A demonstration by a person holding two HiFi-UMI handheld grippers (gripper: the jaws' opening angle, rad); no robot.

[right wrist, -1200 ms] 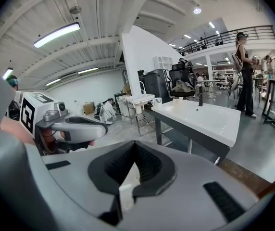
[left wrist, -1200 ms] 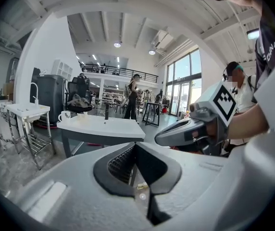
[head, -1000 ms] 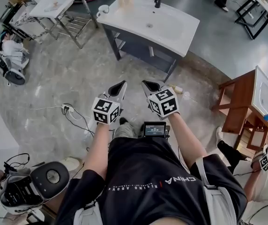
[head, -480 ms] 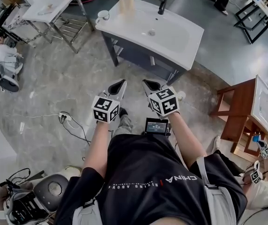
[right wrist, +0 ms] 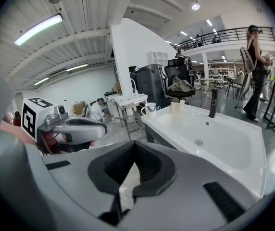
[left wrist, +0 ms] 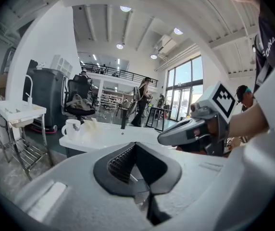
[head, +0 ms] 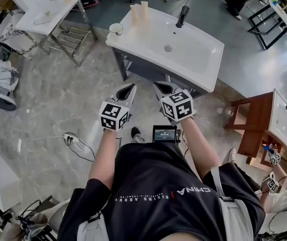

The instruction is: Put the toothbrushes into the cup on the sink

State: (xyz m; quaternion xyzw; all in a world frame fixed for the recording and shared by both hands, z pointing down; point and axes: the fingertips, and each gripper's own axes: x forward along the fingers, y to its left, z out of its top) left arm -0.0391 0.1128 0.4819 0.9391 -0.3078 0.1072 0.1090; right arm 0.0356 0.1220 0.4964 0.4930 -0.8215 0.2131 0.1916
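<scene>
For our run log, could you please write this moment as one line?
left gripper: shut, empty | right gripper: shut, empty | white handled cup: upright at corner of white rectangular sink

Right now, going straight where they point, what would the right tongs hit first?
Probably the front edge of the white sink or the dark cabinet below it; nothing shows between, though depth is unclear.

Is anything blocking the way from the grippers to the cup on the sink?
Nothing visible does. The cup stands on the sink's left corner; only floor lies between it and the left gripper and right gripper.
</scene>
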